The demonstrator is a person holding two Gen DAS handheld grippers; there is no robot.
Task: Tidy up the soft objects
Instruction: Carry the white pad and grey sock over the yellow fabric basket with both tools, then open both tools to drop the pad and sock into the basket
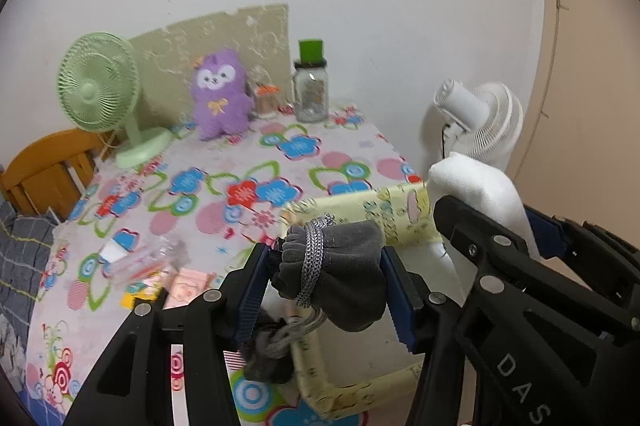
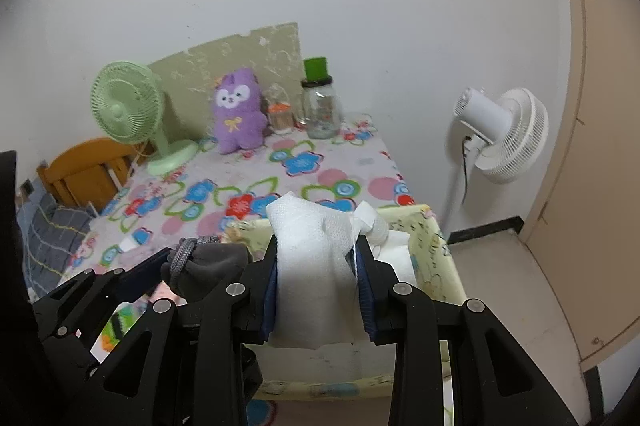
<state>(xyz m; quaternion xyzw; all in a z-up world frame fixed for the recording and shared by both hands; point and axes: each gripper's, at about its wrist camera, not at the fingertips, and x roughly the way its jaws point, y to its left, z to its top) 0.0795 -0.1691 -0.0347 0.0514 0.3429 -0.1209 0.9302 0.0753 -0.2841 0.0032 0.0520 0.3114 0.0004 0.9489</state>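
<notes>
Bench point(image 1: 312, 162) draped in a white cloth printed with blue, red and pink flowers, spreading out ahead of the left claw point(image 1: 324, 282).

Standing at the far edge, against the wall:
- green desk fan point(image 1: 108, 86), far left of the claw
- purple plush toy point(image 1: 221, 94), sitting upright just right of the fan
- small orange-lidded jar point(image 1: 267, 102), touching the plush's side
- clear glass jar with a green cap point(image 1: 311, 86), straight ahead of the claw

Lying near, just left of the claw: clear plastic packets point(image 1: 140, 258) and small pink cards point(image 1: 188, 286).

Sitting directly beneath both claws, at the bench's near right corner: pale yellow patterned box point(image 1: 360, 386), open-topped.
</notes>
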